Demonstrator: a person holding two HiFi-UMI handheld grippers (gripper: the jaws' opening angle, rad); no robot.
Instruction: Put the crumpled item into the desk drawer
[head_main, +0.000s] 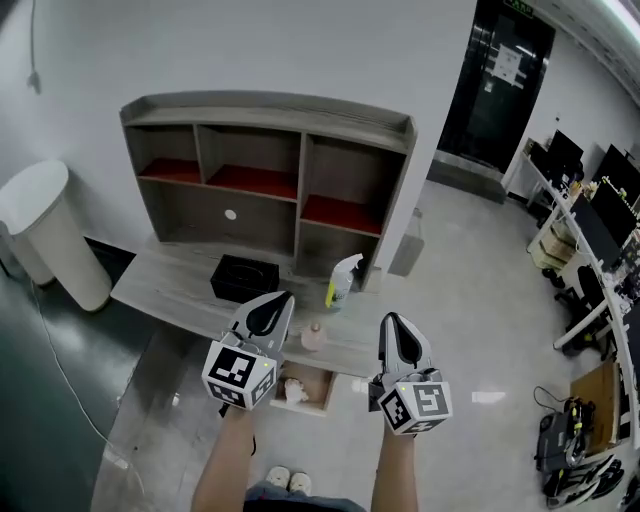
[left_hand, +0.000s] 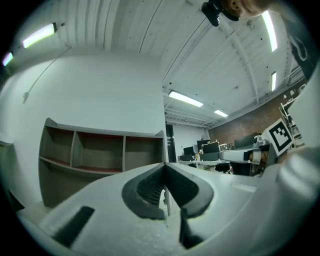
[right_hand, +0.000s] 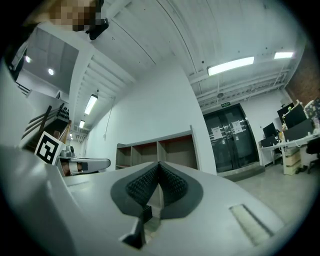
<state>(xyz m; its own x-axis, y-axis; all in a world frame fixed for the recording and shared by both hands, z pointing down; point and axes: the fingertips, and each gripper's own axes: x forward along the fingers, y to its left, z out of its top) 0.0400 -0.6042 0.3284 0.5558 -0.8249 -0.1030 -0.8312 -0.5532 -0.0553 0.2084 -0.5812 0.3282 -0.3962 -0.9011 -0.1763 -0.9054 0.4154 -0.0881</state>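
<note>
Jaws first: how do they stand?

— My left gripper (head_main: 272, 308) is closed tight, pads pressed together, nothing between them. My right gripper (head_main: 393, 325) matches it: closed, empty. Both hang over the front edge of the desk (head_main: 170, 280).

— And the crumpled item?

— The crumpled item (head_main: 293, 390) lies in the open drawer (head_main: 322, 383) under the desk edge, lower than both grippers and apart from them.

— What's around?

— A pink bottle (head_main: 313, 337) stands between my grippers, a spray bottle (head_main: 342, 280) beyond it, a black box (head_main: 243, 277) further left. The shelf unit (head_main: 265, 160) rises at the back of the desk, and a white bin (head_main: 50, 235) stands on the floor far left.
</note>
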